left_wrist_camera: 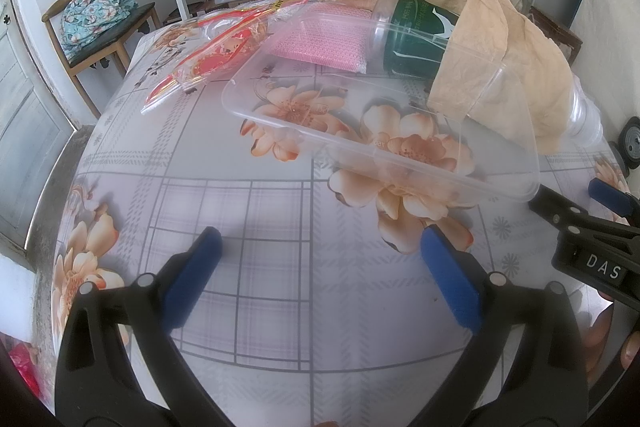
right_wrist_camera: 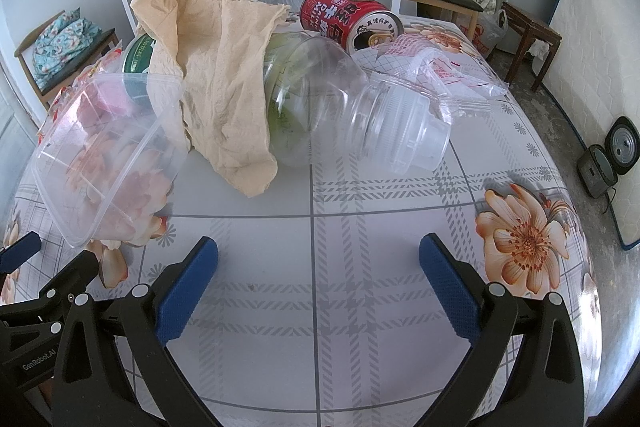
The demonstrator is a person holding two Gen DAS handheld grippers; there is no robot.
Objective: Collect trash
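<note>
- Since nothing is gripped yet, we log both tools as idle: the left gripper has its jaws spread wide over bare desk, and the right gripper likewise has its jaws spread with nothing between them.
- We find the trash heaped ahead of both tools, toward the far half of the desk.
- Key relation: the clear plastic tray lies ahead and to the right of the left jaws, its long axis running diagonally from far-left to near-right. In the right wrist view the same tray sits ahead-left, tilted up against the heap.
- We judge the tray's near corner about equally near both tools; the right gripper's finger tip seems to be just beside that corner in the left wrist view.
- The clear bottle lies on its side straight ahead of the right jaws, cap end nearest, long axis pointing away and to the left. We judge the right gripper the nearer one for it.
- Counts, as far as visible:
  - 1 clear tray
  - 1 clear bottle with green label
  - 1 crumpled brown paper bag, draped over the bottle
  - 1 red can, on its side behind the bottle
  - 1 pink mesh pad
  - 1 clear wrapper with red print, right of the can
  - red-and-clear packets at far left; we cannot tell how many.
</note>
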